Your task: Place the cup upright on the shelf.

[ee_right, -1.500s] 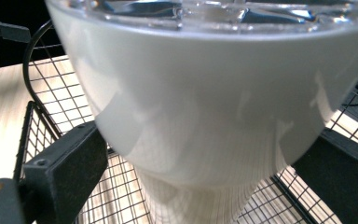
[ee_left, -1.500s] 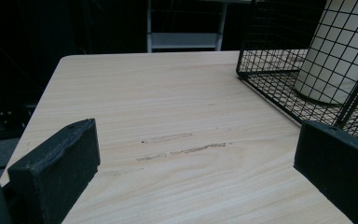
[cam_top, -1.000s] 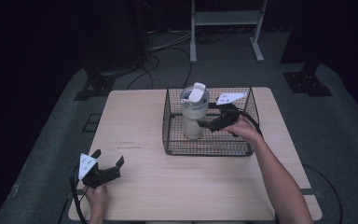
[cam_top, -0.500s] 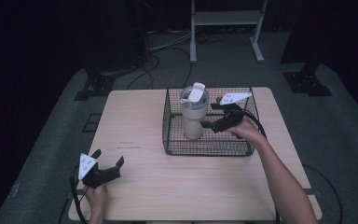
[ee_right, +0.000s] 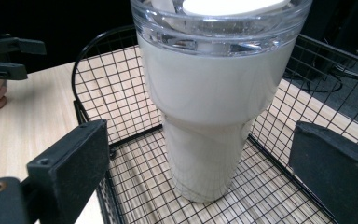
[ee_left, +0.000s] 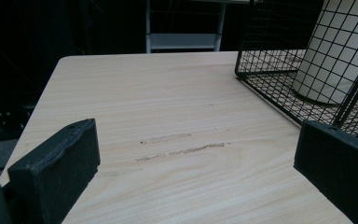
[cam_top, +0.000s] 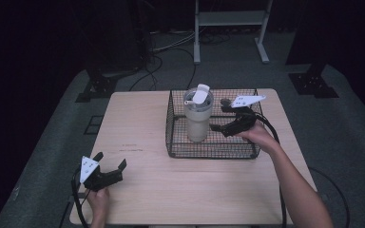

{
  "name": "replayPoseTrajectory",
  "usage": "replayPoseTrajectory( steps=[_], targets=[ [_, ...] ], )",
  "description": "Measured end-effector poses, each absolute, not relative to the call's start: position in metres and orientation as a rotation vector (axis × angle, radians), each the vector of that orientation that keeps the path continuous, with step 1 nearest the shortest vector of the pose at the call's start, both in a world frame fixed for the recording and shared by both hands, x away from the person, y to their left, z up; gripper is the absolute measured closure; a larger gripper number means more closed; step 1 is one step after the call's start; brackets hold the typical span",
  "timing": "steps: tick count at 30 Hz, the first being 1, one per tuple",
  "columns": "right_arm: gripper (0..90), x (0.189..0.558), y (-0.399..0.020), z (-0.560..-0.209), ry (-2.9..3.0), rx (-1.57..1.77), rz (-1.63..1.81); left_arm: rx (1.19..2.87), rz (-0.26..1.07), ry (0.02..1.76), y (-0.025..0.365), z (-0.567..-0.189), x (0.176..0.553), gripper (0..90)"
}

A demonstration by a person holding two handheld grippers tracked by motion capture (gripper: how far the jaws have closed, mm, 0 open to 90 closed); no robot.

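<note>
A cream tumbler (cam_top: pixel 198 118) with a clear lid stands upright inside a black wire basket (cam_top: pixel 176 142) on the wooden table. In the right gripper view the tumbler (ee_right: pixel 209 107) rises close ahead, between and beyond the two black jaws. My right gripper (cam_top: pixel 220 115) hangs open inside the basket, just right of the tumbler and apart from it. My left gripper (cam_top: pixel 110 162) rests open near the table's front left corner, holding nothing. The left gripper view looks across bare wood toward the basket (ee_left: pixel 279 98) with the tumbler (ee_left: pixel 338 51) behind its mesh.
The table (cam_top: pixel 138 128) is light wood with faint scuff marks (ee_left: pixel 182 149). Behind it stand a white metal frame (cam_top: pixel 230 21) and cables on a dark floor. The other hand with its gripper (ee_right: pixel 4 58) shows far off at the left of the right gripper view.
My right gripper has drawn back slightly to the right from the tumbler, staying open inside the basket. The left gripper has not moved.
</note>
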State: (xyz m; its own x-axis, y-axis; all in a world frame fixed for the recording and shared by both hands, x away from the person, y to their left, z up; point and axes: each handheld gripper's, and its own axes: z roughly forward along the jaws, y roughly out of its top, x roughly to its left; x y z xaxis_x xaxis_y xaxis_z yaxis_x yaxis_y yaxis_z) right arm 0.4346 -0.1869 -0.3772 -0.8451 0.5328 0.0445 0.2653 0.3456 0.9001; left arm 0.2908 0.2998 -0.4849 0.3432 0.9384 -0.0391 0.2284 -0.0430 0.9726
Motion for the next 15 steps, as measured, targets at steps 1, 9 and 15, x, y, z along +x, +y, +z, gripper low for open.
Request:
replayPoseTrajectory(
  steps=[1, 9, 15],
  targets=[
    [4.4, 0.433, -0.188, -0.376, 2.35, 0.714, 1.502, 1.525, 0.823, 1.103, 0.3, -0.485, 0.291, 0.0],
    [4.3, 0.424, -0.193, -0.369, 2.354, 0.705, 1.491, 1.525, 0.824, 1.102, 0.3, -0.485, 0.291, 0.0],
    [4.4, 0.416, -0.2, -0.37, 2.347, 0.704, 1.498, 1.526, 0.825, 1.101, 0.299, -0.485, 0.291, 0.0]
  ],
)
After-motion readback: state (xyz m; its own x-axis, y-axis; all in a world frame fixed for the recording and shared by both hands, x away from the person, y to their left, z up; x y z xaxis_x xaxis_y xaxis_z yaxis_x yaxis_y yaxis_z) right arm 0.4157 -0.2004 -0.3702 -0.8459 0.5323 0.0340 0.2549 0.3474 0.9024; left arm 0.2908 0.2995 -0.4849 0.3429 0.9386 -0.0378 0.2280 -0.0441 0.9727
